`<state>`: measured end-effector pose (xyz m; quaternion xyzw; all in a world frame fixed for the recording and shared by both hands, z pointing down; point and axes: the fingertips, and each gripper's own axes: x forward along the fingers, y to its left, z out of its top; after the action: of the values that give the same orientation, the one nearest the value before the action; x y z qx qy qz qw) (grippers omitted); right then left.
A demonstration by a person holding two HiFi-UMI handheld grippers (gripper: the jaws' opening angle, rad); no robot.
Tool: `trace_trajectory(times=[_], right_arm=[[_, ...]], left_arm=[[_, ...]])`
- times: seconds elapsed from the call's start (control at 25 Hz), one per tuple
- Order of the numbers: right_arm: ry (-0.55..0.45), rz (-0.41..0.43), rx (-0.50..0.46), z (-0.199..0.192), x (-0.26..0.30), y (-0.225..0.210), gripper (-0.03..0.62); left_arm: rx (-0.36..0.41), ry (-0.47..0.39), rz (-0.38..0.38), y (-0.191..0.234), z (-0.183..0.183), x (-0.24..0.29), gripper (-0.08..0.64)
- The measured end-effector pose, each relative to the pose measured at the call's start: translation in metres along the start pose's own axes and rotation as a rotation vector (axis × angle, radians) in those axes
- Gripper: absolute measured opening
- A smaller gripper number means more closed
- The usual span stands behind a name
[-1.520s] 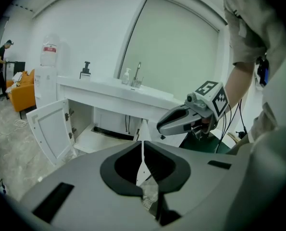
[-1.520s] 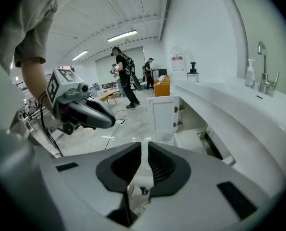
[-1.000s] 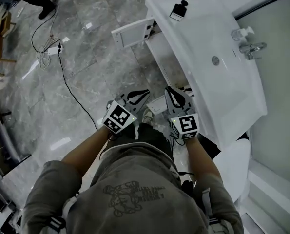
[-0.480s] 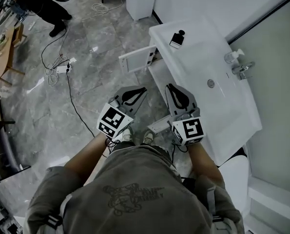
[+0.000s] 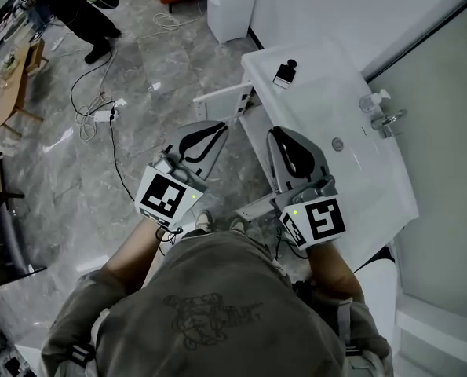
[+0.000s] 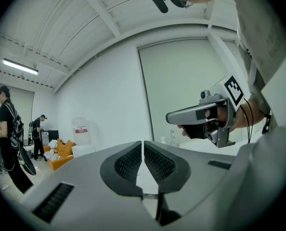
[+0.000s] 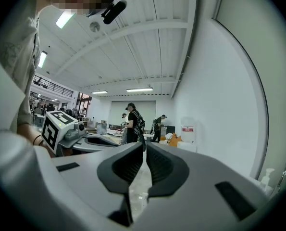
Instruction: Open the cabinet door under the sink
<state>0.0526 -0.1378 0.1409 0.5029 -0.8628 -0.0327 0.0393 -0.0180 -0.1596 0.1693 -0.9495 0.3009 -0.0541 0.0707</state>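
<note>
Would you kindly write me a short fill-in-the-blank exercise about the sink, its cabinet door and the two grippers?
1. The cabinet door under the sink stands ____.
2. The jaws of the left gripper and of the right gripper are ____, with nothing between them.
3. The small bottle on the sink's far corner has a ____ cap.
Missing words: open; shut; black.
</note>
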Motion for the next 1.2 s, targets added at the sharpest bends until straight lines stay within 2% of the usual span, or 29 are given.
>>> trace_trajectory(times=[0.24, 0.44, 0.84, 0.92, 1.04, 1.2], right_arm=[[-0.085, -0.043, 0.001, 0.035, -0.024, -0.006, 0.041], [-0.080, -0.042, -0.016, 0.042, -0.033, -0.006, 0.038], [-0.090, -0.015, -0.008, 0.050, -0.038, -0.004, 0.037], [-0.092, -0.007, -0.004, 0.053, -0.039, -0.001, 0.037], [-0.091, 0.012, -0.010, 0.055, -0.042, 0.005, 0.037], [-0.093, 0.029, -0.004, 0.056, -0.046, 0.011, 0.037]], left_arm=[[0.020, -0.053, 0.046, 0.000, 0.032, -0.011, 0.028], [0.043, -0.061, 0.063, -0.001, 0.045, -0.018, 0.028], [0.030, -0.066, 0.060, -0.009, 0.059, -0.023, 0.028], [0.052, -0.060, 0.056, -0.011, 0.061, -0.023, 0.028], [0.131, -0.057, 0.037, -0.018, 0.067, -0.024, 0.028], [0.120, -0.074, 0.028, -0.026, 0.072, -0.027, 0.028]])
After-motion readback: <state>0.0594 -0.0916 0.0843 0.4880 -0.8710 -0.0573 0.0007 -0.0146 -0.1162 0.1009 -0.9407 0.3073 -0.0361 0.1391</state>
